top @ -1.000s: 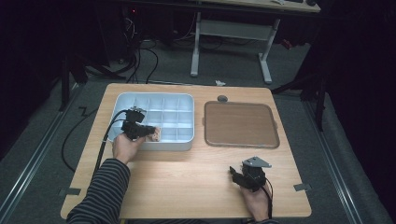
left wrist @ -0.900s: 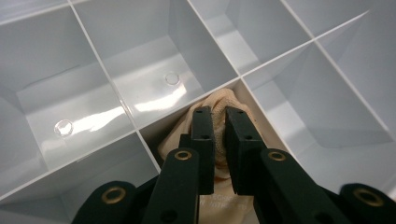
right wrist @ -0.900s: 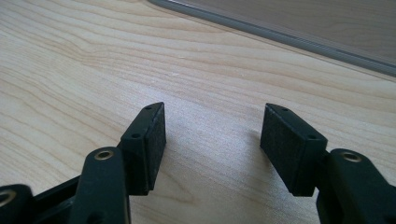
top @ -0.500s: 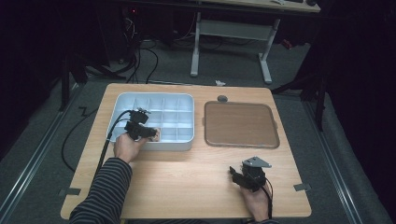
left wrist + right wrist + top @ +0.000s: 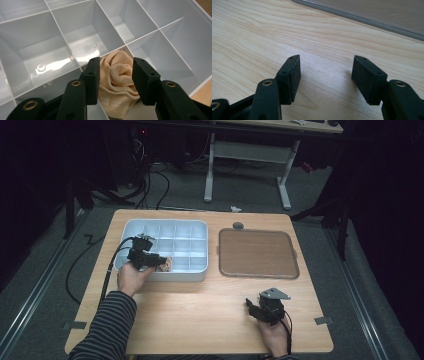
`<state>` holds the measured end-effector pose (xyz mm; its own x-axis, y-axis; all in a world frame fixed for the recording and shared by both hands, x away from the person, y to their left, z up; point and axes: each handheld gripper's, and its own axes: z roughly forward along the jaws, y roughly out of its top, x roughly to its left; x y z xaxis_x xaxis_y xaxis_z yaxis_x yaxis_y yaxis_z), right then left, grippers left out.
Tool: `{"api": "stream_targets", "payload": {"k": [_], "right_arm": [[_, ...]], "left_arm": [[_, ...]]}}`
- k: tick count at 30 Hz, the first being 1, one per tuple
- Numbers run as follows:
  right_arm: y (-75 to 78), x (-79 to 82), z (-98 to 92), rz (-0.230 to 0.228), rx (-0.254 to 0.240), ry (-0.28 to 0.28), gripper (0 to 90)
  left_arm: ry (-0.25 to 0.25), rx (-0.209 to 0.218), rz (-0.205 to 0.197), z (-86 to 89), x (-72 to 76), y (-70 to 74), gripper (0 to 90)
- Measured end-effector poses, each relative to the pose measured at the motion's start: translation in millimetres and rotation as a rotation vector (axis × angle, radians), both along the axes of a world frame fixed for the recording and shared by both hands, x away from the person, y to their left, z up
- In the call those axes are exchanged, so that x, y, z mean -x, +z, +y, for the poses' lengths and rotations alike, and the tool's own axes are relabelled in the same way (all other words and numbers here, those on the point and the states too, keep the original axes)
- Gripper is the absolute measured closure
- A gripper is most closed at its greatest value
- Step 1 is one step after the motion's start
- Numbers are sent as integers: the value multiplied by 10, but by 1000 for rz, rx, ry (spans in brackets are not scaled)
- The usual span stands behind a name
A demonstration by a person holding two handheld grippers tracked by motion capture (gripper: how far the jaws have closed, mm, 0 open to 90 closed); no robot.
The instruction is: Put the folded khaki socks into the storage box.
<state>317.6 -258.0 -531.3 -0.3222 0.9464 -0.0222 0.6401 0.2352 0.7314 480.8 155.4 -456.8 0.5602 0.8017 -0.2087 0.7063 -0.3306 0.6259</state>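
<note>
Nearby, a brown tray lies just beside the compartment box.

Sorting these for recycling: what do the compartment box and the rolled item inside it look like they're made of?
Compartment box: probably glossy pale moulded plastic, judging by its shiny reflections and thin dividers. Rolled cloth: soft cream knit fabric, likely a sock or similar, with visible ribbing, folds and faint printed lettering.

Divider walls hem in the cloth.
</note>
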Motion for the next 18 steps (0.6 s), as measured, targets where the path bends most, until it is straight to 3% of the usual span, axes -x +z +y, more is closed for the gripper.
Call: {"api": "stream_targets", "payload": {"k": [11, 18], "right_arm": [[0, 0, 0, 0, 0, 0, 404], [0, 1, 1, 1, -1, -1, 404]], "left_arm": [[8, 68, -81, 187, 203, 202, 562], [17, 97, -107, 322, 388, 270, 560]]}}
